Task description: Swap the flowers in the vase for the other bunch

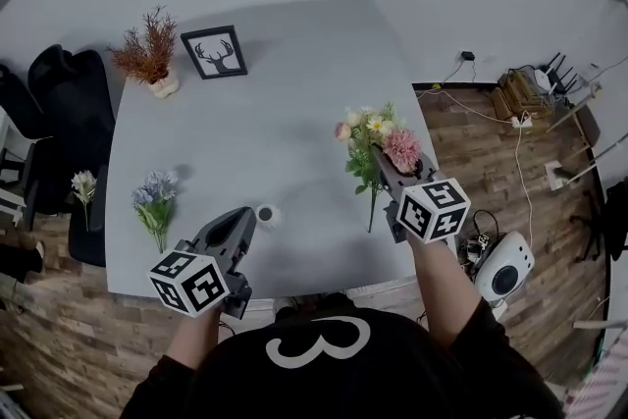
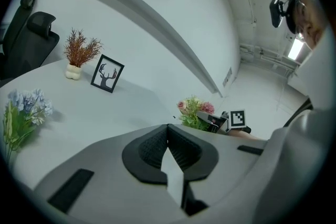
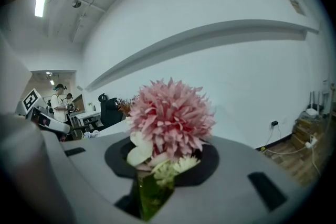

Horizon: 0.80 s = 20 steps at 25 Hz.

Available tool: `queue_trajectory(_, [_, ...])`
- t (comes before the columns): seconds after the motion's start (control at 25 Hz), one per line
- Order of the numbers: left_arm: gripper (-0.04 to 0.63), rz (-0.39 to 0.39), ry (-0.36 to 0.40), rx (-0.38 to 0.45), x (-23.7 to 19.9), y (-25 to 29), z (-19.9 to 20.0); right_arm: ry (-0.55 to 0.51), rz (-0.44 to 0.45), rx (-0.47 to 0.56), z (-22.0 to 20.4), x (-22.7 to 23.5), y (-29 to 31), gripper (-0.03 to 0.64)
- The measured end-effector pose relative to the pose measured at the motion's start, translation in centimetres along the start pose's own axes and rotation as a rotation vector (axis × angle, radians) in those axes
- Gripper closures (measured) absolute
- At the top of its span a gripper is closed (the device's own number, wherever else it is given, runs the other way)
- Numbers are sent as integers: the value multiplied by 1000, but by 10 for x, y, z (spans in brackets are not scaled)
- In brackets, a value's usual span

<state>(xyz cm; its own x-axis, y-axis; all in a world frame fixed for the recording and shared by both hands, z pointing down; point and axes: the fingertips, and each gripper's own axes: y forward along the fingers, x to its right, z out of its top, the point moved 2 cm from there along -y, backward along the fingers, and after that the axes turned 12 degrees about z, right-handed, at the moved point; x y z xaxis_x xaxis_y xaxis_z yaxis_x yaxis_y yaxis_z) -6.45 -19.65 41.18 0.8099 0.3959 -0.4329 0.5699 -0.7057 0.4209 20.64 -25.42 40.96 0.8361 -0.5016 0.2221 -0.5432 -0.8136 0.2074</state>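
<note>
Right tool [image 1: 381,160] grips the pink-and-cream flower bunch [image 1: 378,140] by its stems, well apart from the small white vase [image 1: 267,214] on the grey desk [image 1: 285,93] beside the clenched, empty left tool [image 1: 245,217], likely leaving the vase free for the blue flower bunch [image 1: 155,196].

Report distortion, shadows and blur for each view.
Head view: fisheye bends the table edges, dark corners, soft shadow beside the blue bunch. Left gripper view: the wall ledge bows, a ceiling lamp shines bright. Right gripper view: the pink bunch fills the centre, its stems below blurred.
</note>
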Motion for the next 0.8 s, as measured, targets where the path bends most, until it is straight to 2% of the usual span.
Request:
queue_trajectory(0.32, [584,57,4,-29,2,7,-8,63,24,-46,-29,36,34,491])
queue_trajectory(0.6, [584,130,-21,-23,-6,6,-14,202,32,-181,-84,65,68,488])
queue_trajectory(0.8, [584,166,-36,-6,-7,10,-20,229,35,-254,-106,74,83,483])
